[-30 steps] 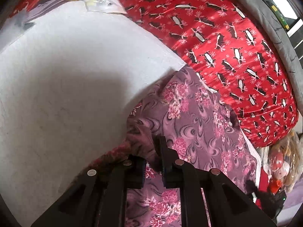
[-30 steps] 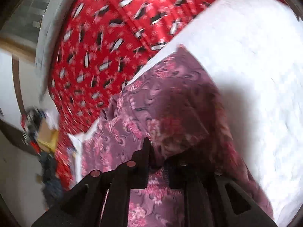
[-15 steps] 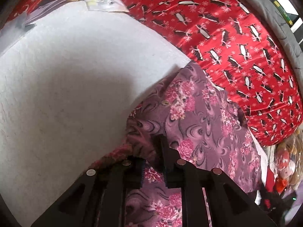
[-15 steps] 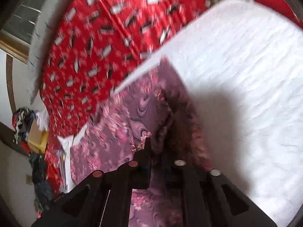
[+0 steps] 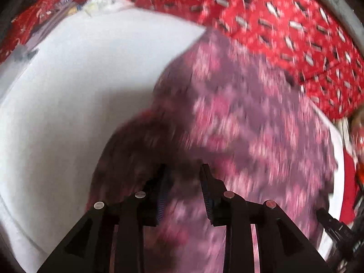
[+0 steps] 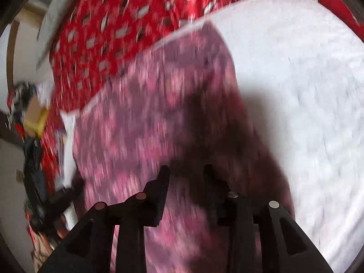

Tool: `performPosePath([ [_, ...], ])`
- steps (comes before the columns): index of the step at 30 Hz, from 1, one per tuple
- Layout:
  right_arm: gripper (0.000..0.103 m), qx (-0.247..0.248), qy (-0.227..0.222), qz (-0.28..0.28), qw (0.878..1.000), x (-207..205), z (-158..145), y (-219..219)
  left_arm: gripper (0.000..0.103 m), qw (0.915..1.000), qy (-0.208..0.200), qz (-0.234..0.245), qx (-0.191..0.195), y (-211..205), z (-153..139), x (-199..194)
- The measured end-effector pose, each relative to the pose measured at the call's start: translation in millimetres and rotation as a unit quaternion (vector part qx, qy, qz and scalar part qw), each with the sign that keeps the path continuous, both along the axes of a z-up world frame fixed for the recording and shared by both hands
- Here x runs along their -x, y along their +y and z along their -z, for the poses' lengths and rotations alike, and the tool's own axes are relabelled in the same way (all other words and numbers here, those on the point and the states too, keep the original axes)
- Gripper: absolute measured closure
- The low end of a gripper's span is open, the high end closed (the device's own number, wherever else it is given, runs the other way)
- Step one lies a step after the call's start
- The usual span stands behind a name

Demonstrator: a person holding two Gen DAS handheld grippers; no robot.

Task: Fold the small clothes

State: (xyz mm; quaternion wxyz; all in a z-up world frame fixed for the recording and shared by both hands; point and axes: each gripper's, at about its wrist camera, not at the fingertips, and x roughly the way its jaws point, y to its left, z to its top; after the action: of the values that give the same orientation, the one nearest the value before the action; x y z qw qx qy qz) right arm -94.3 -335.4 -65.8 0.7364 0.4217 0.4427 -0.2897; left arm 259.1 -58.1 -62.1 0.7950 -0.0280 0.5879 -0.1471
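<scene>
A purple garment with pink flowers (image 5: 238, 118) lies on a white cloth (image 5: 79, 91), blurred by motion; it also shows in the right wrist view (image 6: 147, 118). My left gripper (image 5: 183, 170) has its jaws parted with the garment's dark folded edge right in front of the tips. My right gripper (image 6: 186, 170) also has its jaws parted over the garment's shadowed edge. Neither pinches the cloth now. The other gripper's black tip shows at the edge of each view (image 5: 329, 223) (image 6: 66, 195).
A red bedspread with a penguin print (image 5: 284, 22) lies beyond the white cloth (image 6: 307, 91). Clear plastic bags (image 5: 102, 2) lie at the far left corner. Clutter and a yellow box (image 6: 36, 118) stand beside the bed.
Both grippers were shut on the garment's edge; now both have opened and let it go. The garment has spread flatter. Both views are blurred by fast motion.
</scene>
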Motion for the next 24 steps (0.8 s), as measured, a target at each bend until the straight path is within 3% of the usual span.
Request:
performPosePath([
  [4,0.07,-0.007,0.032,-0.049,0.998,20.6,-6.3,34.9,0.075,0.9986,0.052,0.005,-0.005,32.0,-1.2,20.9],
  [9,0.068,-0.036,0.04,-0.06,0.997,63.7,-6.3,70.9,0.075,0.9949,0.101,-0.003,0.003,84.0,-2.4,45.2],
  [10,0.063,-0.043,0.043,-0.059,0.996,70.9,-4.9,75.7,0.074,0.9943,0.106,-0.006,-0.004,93.2,-3.1,49.0],
  [12,0.063,-0.054,0.048,-0.062,0.995,86.0,-4.8,88.4,0.074,0.9934,0.114,-0.006,-0.009,108.2,-4.1,56.2],
  [16,0.061,-0.033,0.046,-0.066,0.996,121.0,-22.6,110.7,0.073,0.9924,0.123,-0.01,-0.009,136.5,-10.9,72.0],
  [21,0.044,0.001,0.041,-0.036,0.999,172.1,-41.4,119.2,0.059,0.9916,0.127,0.024,-0.008,154.5,-19.1,104.1],
  [24,0.043,-0.007,0.057,-0.028,0.998,194.1,-32.2,123.8,0.059,0.9887,0.142,0.047,0.008,151.5,-19.6,119.6],
])
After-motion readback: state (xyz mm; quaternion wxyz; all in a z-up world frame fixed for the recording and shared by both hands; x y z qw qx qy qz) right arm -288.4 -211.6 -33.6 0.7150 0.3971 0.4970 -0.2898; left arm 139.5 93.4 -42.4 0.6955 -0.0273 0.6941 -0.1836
